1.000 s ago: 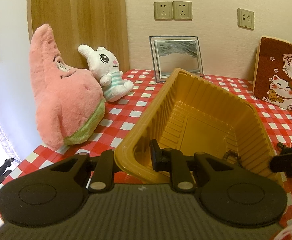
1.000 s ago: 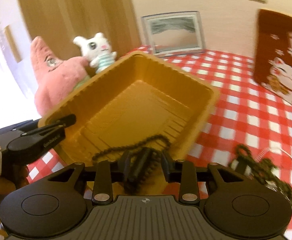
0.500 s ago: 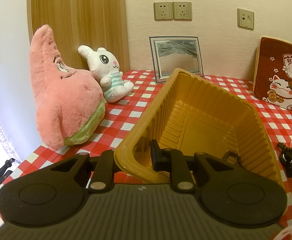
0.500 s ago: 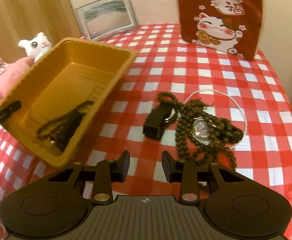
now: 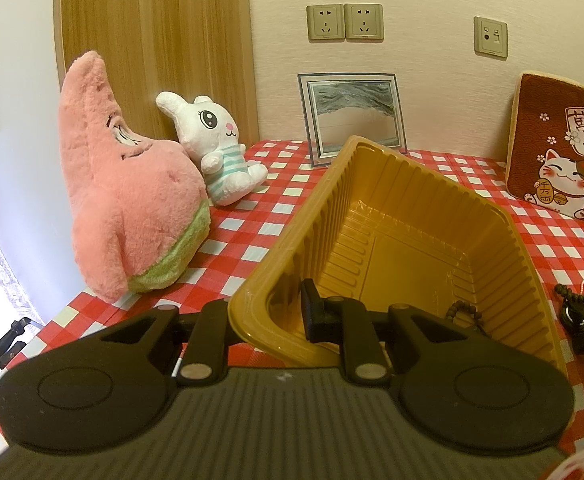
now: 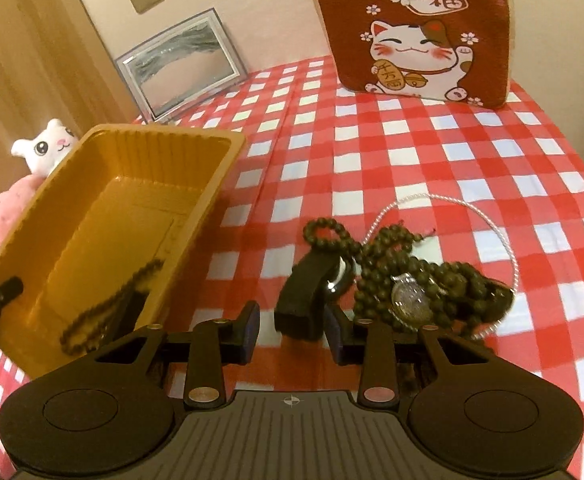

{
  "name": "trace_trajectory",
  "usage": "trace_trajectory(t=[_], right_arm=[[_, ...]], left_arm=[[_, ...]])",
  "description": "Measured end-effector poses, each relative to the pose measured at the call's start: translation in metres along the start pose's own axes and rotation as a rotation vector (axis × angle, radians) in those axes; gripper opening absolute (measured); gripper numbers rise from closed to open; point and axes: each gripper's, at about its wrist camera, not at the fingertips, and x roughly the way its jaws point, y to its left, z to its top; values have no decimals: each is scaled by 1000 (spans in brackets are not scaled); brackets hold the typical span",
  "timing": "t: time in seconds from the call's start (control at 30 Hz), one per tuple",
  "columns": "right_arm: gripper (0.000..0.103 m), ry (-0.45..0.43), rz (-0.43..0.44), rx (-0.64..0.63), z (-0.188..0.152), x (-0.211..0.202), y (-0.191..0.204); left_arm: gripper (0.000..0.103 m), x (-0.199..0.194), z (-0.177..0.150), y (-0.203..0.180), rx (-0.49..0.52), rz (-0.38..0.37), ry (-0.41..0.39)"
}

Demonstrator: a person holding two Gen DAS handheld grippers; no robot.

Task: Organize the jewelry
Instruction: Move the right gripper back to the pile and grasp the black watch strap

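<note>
Red-checked tabletop (image 6: 411, 152), plush toys (image 5: 132, 200) far left; left claw (image 5: 268, 320) clamps tray (image 5: 411, 216) rim, right claw (image 6: 292, 330) open, empty.

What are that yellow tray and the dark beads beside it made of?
The tray looks like thin moulded plastic: glossy, with ribbed walls and a rolled rim. The beads look like dark wood with a dull sheen, though stone or resin is possible. The thin white strand around them may be small pearls or plastic.

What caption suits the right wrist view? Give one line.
Open right gripper nears a black watch in tangled beads; one strand lies in the yellow tray.
</note>
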Motion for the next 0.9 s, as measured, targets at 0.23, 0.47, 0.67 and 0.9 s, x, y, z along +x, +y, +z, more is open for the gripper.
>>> trace_trajectory(t=[0.23, 0.47, 0.67, 0.9], right_arm=[[23, -18, -48, -81, 3, 8, 8], [22, -45, -167, -574, -25, -3, 48], [22, -35, -213, -931, -70, -9, 73], [29, 37, -82, -997, -99, -16, 80]], left_arm=[[17, 0, 0, 0, 0, 0, 0], [17, 0, 1, 0, 1, -1, 0], [17, -1, 1, 0, 0, -1, 0], [17, -2, 1, 1, 0, -2, 0]])
